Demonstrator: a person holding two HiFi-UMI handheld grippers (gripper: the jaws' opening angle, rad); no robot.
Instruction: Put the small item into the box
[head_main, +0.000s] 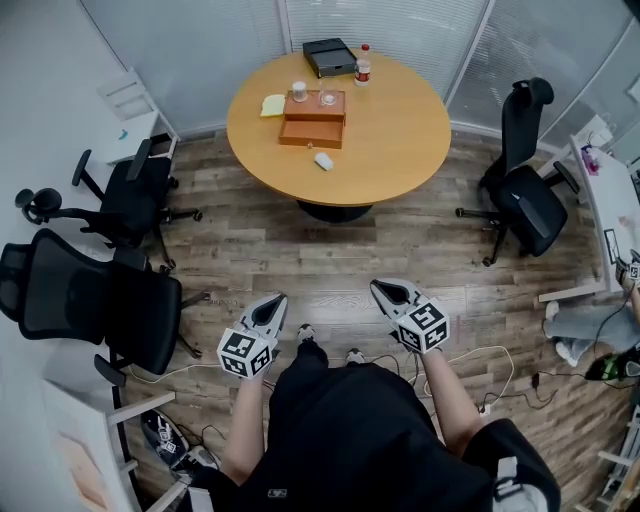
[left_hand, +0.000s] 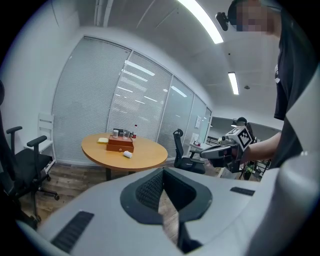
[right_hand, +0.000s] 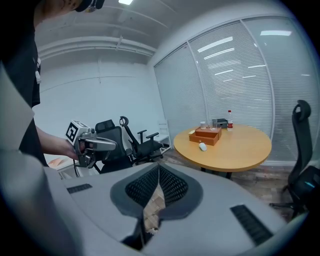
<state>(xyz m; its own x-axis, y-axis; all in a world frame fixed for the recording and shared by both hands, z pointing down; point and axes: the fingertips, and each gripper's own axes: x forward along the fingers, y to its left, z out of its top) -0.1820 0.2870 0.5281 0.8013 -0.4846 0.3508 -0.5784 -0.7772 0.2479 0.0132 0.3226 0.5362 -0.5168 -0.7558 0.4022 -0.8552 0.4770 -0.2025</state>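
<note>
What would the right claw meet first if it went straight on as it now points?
Probably the wooden floor, short of the round table: the right claw tilts slightly downward, though depth is hard to judge.

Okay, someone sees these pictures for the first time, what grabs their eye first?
The round wooden table at the far end, carrying a brown wooden box with a small white item lying just in front of it. Nearer, the left gripper and right gripper point toward it, jaws together and empty, with black office chairs on both sides.
</note>
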